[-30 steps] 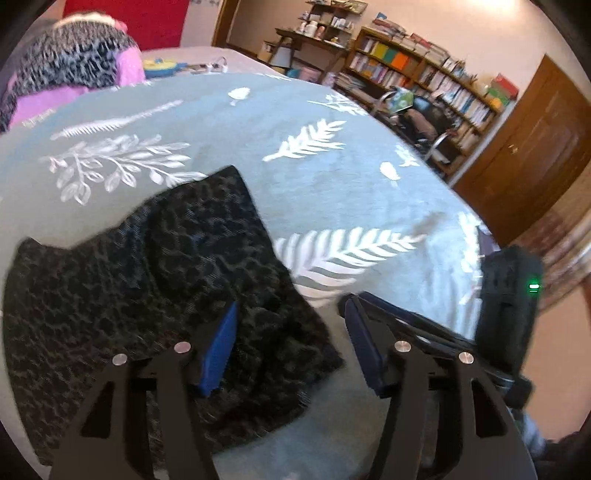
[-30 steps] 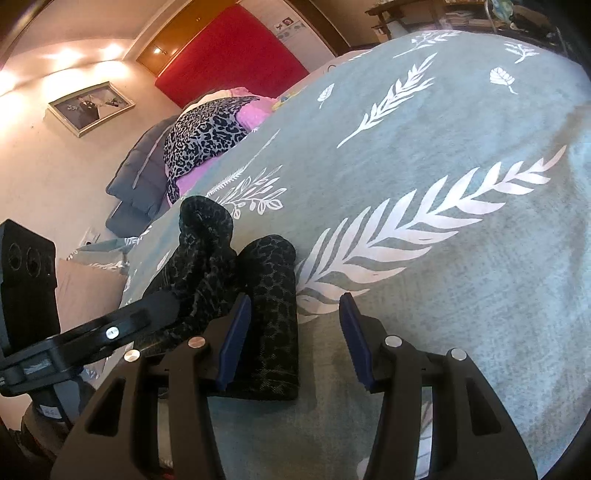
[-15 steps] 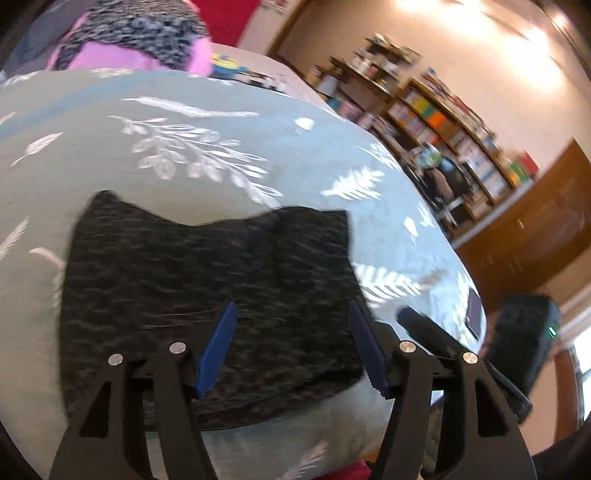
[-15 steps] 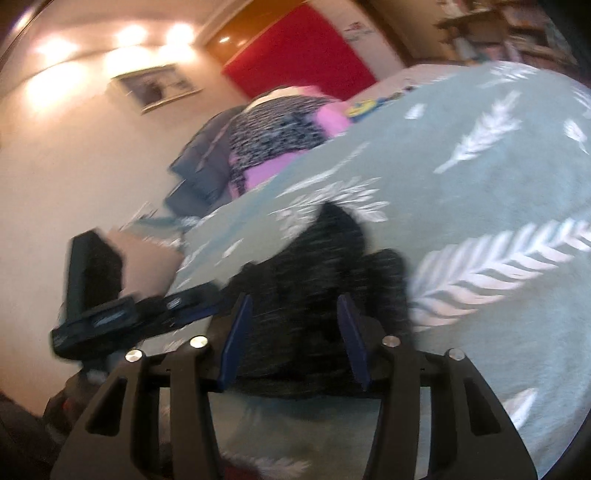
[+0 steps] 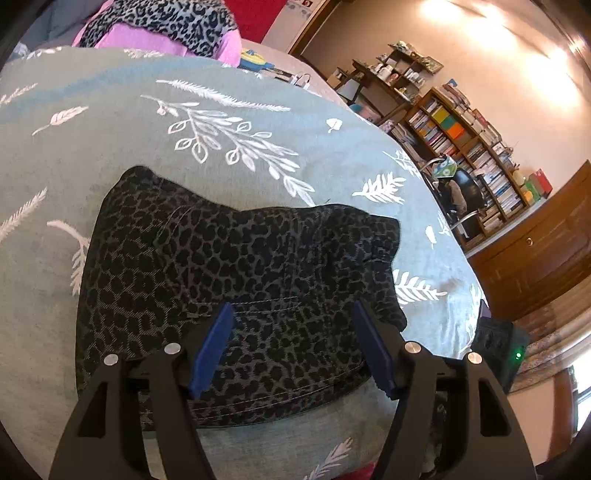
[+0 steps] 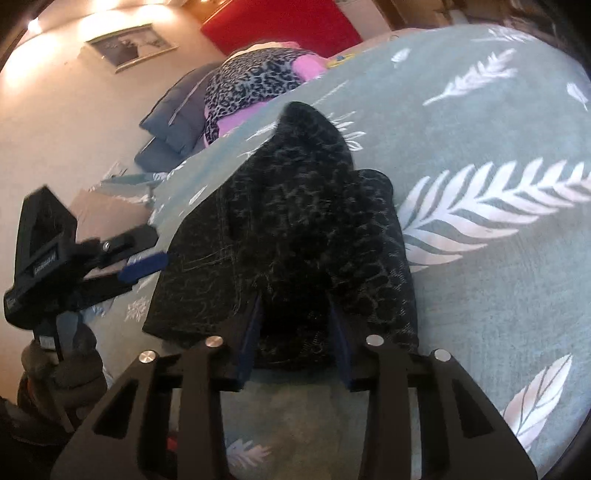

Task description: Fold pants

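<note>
Dark leopard-print pants [image 5: 236,266] lie folded in a thick pad on the teal bedspread [image 5: 110,147]. My left gripper [image 5: 291,347] hovers over their near hem, its jaws opening and the blue pads [image 5: 210,350] above the cloth, gripping nothing. In the right wrist view the pants [image 6: 314,221] bulge up in front of my right gripper [image 6: 295,332]. Its jaws are closing, and a dark fold at the near edge fills the gap between the pads [image 6: 251,332]. The left gripper [image 6: 147,251] shows at the pants' left edge.
A leopard and pink bundle [image 5: 166,26] and grey pillows [image 6: 173,122] lie at the head of the bed. Bookshelves [image 5: 461,147], a desk chair [image 5: 458,199] and a wooden cabinet [image 5: 546,251] stand beyond the bed's right side. The bed's near edge runs just below both grippers.
My left gripper swung from the pants' right end to their near hem and widened a little. My right gripper moved left onto the pants and narrowed around a fold.
</note>
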The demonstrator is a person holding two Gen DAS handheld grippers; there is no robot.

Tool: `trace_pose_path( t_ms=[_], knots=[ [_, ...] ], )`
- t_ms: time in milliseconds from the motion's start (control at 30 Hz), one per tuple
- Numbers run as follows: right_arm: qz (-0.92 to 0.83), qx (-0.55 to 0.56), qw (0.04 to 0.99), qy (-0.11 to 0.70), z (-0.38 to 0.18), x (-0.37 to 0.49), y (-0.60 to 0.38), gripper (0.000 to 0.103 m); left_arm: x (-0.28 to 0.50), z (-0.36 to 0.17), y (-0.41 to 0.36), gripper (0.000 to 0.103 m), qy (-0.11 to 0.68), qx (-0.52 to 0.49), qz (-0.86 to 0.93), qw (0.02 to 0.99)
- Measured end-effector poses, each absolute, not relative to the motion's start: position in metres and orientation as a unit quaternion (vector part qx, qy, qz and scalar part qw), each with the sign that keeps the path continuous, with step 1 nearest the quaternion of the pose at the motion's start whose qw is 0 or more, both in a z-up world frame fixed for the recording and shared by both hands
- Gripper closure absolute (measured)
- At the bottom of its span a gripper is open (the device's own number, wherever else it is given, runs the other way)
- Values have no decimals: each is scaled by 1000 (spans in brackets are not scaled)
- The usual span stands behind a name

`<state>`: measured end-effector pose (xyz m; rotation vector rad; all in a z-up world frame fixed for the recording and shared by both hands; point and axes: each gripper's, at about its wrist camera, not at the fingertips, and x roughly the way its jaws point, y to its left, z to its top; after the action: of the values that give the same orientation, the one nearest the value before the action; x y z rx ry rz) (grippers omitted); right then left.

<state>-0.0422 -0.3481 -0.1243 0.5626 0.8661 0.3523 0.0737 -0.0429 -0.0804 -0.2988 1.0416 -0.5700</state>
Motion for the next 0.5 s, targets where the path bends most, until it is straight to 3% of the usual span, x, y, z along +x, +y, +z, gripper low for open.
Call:
trace_pose_path(
  t_ms=[133,233,333,400,433,500],
  knots=[
    [165,284,849,413,-116,-41,-351,65,75,-84,-31,36,490,-157,-256,818],
    [164,312,845,402,-106,-32,-355,50,74,-80,-25,35,481,-153,-251,826],
    [144,301,850,408,-103,-20,-352,50,73,-78,-24,34,475,-147,-251,830],
    [127,279,857,414,-102,-15,-346,64,74,-79,-22,34,476,-147,-247,831],
    [125,269,859,418,-101,-15,-343,82,74,-79,-21,34,476,-147,-245,832],
    [126,265,863,410,-95,-18,-343,88,76,-78,-18,34,475,-147,-239,834]
  ],
)
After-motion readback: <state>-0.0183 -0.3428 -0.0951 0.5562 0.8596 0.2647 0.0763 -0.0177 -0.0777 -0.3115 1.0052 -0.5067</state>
